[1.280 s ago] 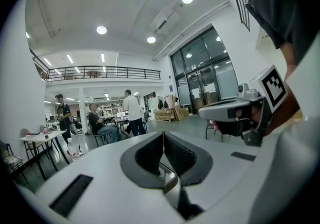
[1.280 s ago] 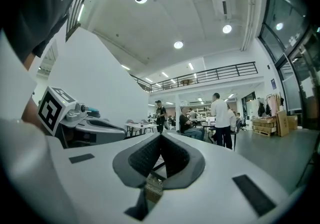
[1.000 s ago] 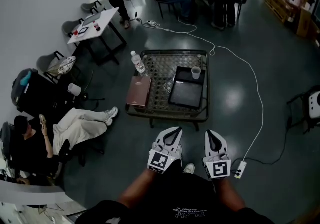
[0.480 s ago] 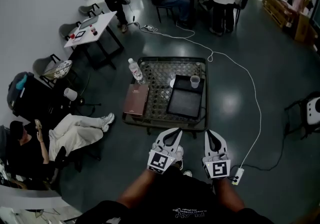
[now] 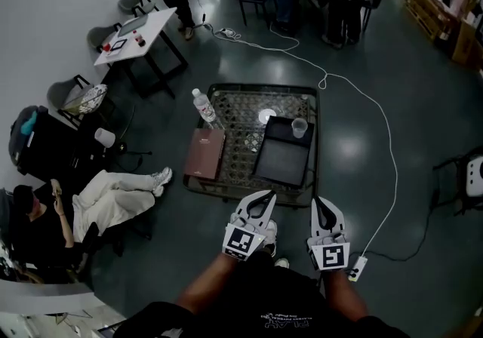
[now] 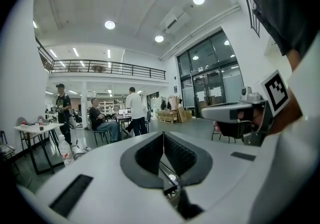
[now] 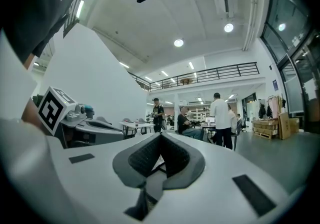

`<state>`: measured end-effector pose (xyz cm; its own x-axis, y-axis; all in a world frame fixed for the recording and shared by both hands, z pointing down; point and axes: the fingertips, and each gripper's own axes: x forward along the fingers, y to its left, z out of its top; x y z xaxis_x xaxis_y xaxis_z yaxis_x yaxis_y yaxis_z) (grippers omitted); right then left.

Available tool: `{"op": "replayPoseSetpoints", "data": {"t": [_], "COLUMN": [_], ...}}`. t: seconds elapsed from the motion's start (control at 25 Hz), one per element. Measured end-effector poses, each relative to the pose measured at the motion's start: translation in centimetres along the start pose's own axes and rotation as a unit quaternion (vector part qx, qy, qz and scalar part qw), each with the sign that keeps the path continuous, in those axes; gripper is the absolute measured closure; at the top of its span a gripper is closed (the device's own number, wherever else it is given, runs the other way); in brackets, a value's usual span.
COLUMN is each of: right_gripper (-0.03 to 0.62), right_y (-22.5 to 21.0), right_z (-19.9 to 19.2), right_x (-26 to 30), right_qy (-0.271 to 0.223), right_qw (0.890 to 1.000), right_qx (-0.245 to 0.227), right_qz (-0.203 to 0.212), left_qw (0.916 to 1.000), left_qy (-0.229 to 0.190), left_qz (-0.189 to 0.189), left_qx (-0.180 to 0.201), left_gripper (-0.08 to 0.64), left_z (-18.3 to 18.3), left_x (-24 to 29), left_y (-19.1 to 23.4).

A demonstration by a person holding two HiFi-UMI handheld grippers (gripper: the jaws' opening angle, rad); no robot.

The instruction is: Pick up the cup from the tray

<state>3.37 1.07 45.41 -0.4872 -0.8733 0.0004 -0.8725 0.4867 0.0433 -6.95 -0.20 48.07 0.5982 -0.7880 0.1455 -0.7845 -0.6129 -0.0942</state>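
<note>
A clear plastic cup (image 5: 299, 127) stands at the far right corner of a black tray (image 5: 281, 155), which lies on the right half of a low mesh table (image 5: 240, 148). Both grippers are held level in front of the person, short of the table's near edge. My left gripper (image 5: 263, 197) is shut with nothing in it, and its jaws meet in the left gripper view (image 6: 163, 133). My right gripper (image 5: 322, 203) is shut and empty too, jaws together in the right gripper view (image 7: 160, 136). The cup does not show in either gripper view.
On the table's left lie a brown book (image 5: 205, 153) and a water bottle (image 5: 202, 107); a white disc (image 5: 266, 115) sits behind the tray. A white cable (image 5: 389, 148) runs over the floor to a power strip (image 5: 358, 268). A seated person (image 5: 90, 201) is at left; others stand at desks behind.
Both grippers and the person have come closer to the table, which now sits nearer in the head view. Both grippers stayed shut.
</note>
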Motion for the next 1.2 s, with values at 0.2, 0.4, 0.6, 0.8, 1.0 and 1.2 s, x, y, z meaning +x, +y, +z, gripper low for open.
{"op": "replayPoseSetpoints", "data": {"t": [0.2, 0.4, 0.6, 0.8, 1.0, 1.2], "right_gripper": [0.584, 0.584, 0.584, 0.584, 0.584, 0.584], "right_y": [-1.2, -2.4, -3.1, -3.4, -3.9, -4.5], "right_z": [-0.3, -0.2, -0.1, 0.0, 0.9, 1.2], "right_x": [2.0, 4.2, 6.4, 8.8, 10.4, 11.5], "right_qy": [0.017, 0.022, 0.021, 0.022, 0.019, 0.017], "right_qw": [1.0, 1.0, 1.0, 1.0, 0.999, 0.999], "right_qx": [0.004, 0.004, 0.004, 0.004, -0.001, 0.0], "right_qz": [0.002, -0.006, -0.015, -0.017, -0.026, -0.038], "left_qw": [0.9999, 0.9996, 0.9993, 0.9991, 0.999, 0.9981], "left_qy": [0.006, 0.009, 0.008, 0.007, 0.012, 0.013], "left_qz": [-0.01, -0.023, -0.029, -0.034, -0.035, -0.037], "left_qx": [-0.011, -0.015, -0.024, -0.023, -0.027, -0.046], "left_gripper": [0.548, 0.548, 0.548, 0.548, 0.548, 0.548], "left_z": [-0.8, -0.7, -0.4, -0.4, -0.7, -0.7], "left_x": [2.0, 3.8, 5.1, 6.1, 6.7, 7.6], "left_y": [1.2, 2.7, 4.4, 6.2, 8.2, 9.7]}}
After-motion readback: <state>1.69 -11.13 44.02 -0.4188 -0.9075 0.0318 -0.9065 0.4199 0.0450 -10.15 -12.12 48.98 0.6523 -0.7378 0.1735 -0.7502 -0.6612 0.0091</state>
